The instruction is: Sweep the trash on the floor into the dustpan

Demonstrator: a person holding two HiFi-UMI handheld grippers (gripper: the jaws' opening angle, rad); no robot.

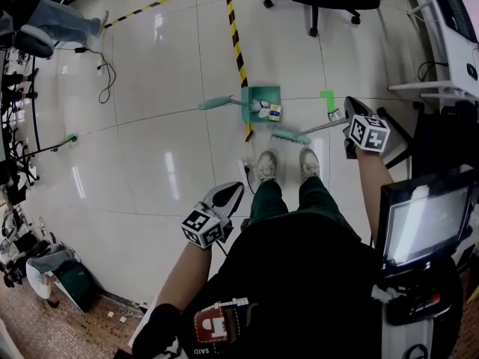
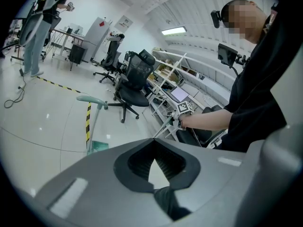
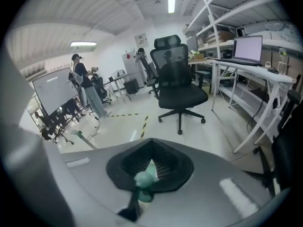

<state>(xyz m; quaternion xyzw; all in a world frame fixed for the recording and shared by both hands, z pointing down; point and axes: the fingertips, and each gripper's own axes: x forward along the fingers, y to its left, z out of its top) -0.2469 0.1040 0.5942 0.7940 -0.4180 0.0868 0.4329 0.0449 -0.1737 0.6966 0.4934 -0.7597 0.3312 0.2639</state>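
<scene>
On the glossy white tiled floor, just ahead of the person's shoes, stands a green plastic long-handled dustpan. Nobody holds it, and its mouth seems turned towards the feet, so that a push away from the body would feed it. The trash, a crumpled white scrap and a small yellow box, already lies within the pan's mouth. The green-bristled broom rests its head on the floor near that mouth but apart from it. It slants up to the right gripper, which is closed on the thin handle near its green end cap; so high a hold probably gives a long reach. The left gripper hangs by the thigh, closed on nothing, well clear of the work. Yellow-and-black hazard tape runs to the pan's left edge. Open tiles spread to the left, while a white table and a black cart with a monitor crowd the right, so a stroke has more room leftwards
</scene>
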